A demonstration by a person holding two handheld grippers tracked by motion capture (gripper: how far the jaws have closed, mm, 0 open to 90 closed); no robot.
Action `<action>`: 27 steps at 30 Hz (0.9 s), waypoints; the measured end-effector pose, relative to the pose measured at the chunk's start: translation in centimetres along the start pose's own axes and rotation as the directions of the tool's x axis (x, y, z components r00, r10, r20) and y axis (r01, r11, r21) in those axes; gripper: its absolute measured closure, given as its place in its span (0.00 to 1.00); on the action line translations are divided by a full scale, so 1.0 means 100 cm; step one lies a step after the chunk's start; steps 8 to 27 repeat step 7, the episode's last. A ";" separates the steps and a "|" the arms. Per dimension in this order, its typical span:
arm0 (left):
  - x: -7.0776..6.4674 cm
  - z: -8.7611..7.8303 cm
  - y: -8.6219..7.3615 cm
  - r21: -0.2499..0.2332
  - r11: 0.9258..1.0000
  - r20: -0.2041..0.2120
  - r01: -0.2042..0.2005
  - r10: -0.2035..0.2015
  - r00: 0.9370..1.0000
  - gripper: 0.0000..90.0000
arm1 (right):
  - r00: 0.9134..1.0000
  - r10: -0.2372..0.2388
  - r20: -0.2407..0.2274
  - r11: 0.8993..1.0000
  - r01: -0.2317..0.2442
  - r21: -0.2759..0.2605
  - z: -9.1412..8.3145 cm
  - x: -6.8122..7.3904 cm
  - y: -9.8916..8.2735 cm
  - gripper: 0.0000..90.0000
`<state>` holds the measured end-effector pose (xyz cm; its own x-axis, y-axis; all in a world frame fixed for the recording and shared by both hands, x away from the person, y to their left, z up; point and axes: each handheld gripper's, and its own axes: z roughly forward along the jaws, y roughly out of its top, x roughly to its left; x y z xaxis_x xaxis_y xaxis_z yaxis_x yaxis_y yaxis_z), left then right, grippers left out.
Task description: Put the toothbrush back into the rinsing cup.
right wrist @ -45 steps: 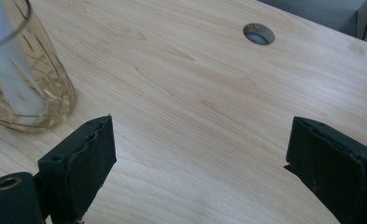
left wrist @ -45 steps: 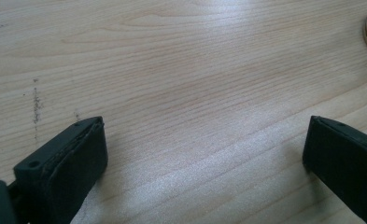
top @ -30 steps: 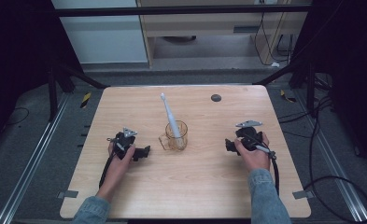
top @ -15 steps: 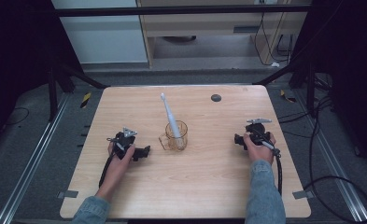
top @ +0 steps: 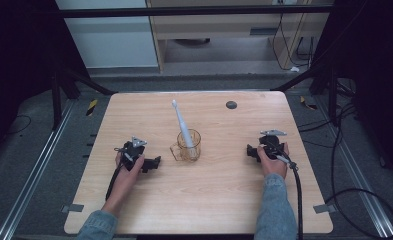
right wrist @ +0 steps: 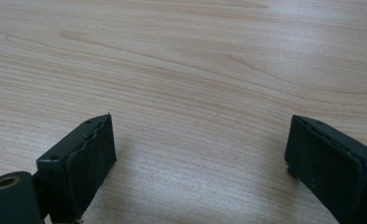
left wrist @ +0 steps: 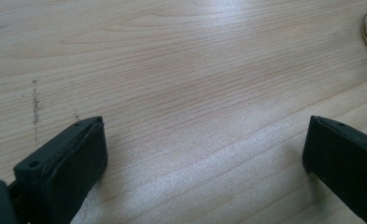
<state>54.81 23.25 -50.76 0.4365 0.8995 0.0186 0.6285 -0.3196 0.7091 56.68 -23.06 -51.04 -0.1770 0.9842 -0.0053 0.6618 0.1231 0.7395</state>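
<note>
Because the white electric toothbrush [top: 182, 125] stands tilted in the clear amber glass mug [top: 188, 145] mid-desk, a careless nudge could tip both over. Left gripper [top: 154, 163] and right gripper [top: 249, 151] rest on the light wooden desk [top: 209, 200] either side, well apart from the mug, fingers [left wrist: 74, 161] spread wide and empty.

1. The right gripper [top: 252, 151] sits farther toward the table's right edge than a second ago, when it lay closer to the amber cup [top: 187, 146]; it is now well apart from the cup.
2. The right hand [top: 273, 157] has pulled slightly back toward the person's side of the table [top: 209, 210], and the forearm runs straighter up from the bottom edge.
3. The grey plate [top: 272, 133] on top of the right gripper has shifted rightward along with it.
</note>
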 end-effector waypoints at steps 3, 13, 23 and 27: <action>0.000 0.000 0.000 0.000 1.000 0.000 0.000 0.000 1.000 0.00 | 1.000 0.010 -0.001 1.000 -0.010 0.015 -0.001 0.000 -0.002 0.03; 0.000 0.000 0.000 -0.002 1.000 0.000 0.001 -0.001 1.000 0.00 | 0.999 0.030 0.025 0.999 -0.031 0.024 -0.001 0.002 -0.002 0.00; 0.000 0.000 0.000 -0.002 1.000 0.000 0.001 -0.001 1.000 0.00 | 0.999 0.030 0.025 0.999 -0.031 0.024 -0.001 0.002 -0.002 0.00; 0.000 0.000 0.000 -0.002 1.000 0.000 0.001 -0.001 1.000 0.00 | 0.999 0.030 0.025 0.999 -0.031 0.024 -0.001 0.002 -0.002 0.00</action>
